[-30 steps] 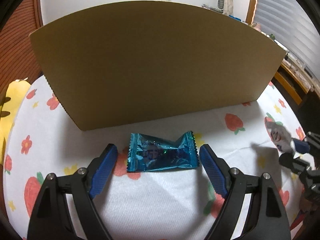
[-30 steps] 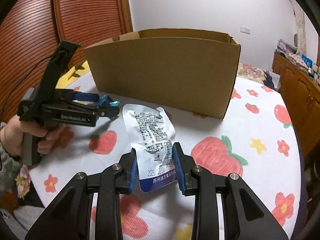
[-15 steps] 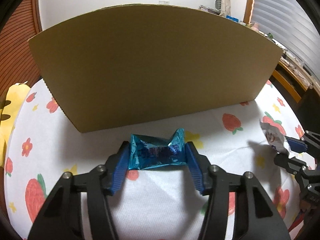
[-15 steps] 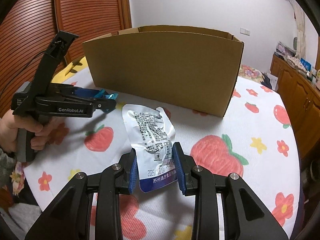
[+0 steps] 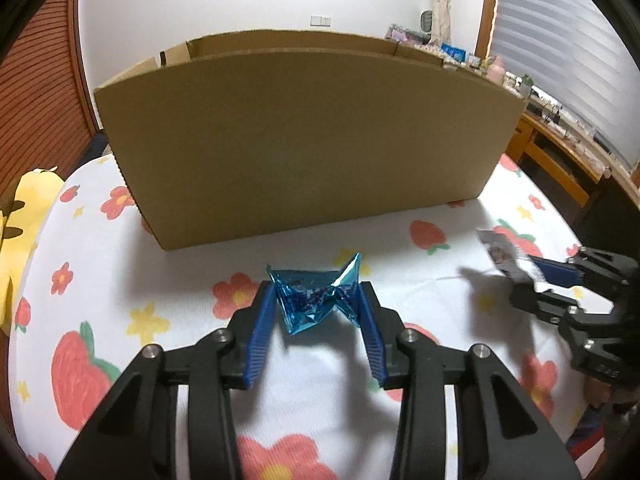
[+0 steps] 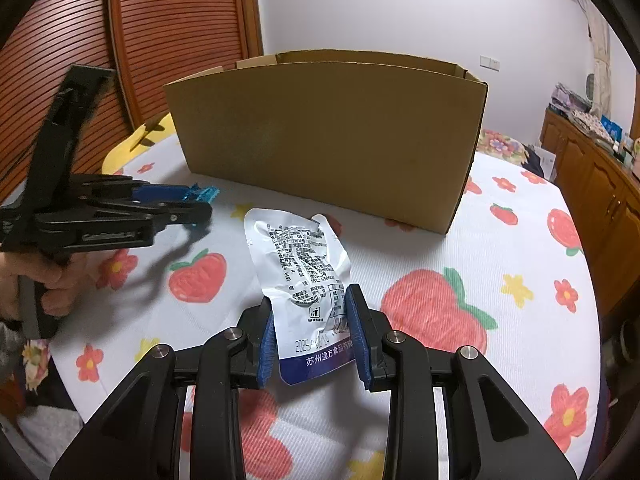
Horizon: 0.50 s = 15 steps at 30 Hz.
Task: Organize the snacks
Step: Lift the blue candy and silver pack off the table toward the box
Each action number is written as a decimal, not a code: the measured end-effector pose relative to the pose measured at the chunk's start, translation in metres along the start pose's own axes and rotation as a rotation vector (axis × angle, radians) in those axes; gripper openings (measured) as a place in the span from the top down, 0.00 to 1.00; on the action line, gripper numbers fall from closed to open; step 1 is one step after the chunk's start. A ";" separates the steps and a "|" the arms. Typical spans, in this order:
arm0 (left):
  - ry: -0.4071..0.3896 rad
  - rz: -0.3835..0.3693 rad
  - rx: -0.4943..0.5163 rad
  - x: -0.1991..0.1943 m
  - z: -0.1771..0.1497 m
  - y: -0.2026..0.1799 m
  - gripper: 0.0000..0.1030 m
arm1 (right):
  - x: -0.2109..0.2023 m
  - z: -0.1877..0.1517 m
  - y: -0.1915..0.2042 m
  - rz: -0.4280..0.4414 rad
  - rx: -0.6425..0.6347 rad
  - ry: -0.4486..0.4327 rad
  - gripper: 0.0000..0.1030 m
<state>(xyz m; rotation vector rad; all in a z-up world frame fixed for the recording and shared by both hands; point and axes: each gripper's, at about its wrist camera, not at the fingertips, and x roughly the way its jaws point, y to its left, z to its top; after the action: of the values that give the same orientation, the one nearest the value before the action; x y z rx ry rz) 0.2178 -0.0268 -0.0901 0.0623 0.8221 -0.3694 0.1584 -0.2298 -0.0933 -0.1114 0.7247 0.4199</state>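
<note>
My left gripper (image 5: 318, 300) is shut on a crumpled blue foil candy packet (image 5: 318, 298) and holds it above the tablecloth, in front of the open cardboard box (image 5: 304, 136). In the right wrist view the left gripper (image 6: 200, 200) shows at the left with the blue packet (image 6: 202, 193) at its tips. My right gripper (image 6: 312, 320) is shut on a white snack pouch (image 6: 304, 264) with black print and a blue bottom band, held above the table. It shows in the left wrist view at the right edge (image 5: 532, 272). The box (image 6: 328, 136) stands behind both.
A round table with a white strawberry-and-flower cloth (image 6: 500, 240) holds the box. A yellow cushion (image 5: 24, 208) lies at the left edge. A wooden cabinet (image 6: 592, 176) stands at the right, a slatted wooden door (image 6: 160, 40) at the back left.
My left gripper closed on the blue candy packet, crumpling it, and lifted it off the table. My right gripper rose a little, still holding the white pouch.
</note>
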 end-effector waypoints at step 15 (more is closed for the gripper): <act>-0.065 -0.032 -0.040 -0.032 -0.006 -0.002 0.61 | -0.003 -0.002 0.000 -0.006 0.009 -0.016 0.70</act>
<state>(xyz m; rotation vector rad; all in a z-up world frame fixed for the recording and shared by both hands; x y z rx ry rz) 0.1928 -0.0179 -0.0706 -0.0003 0.7664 -0.3827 0.1551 -0.2315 -0.0926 -0.1013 0.7099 0.4118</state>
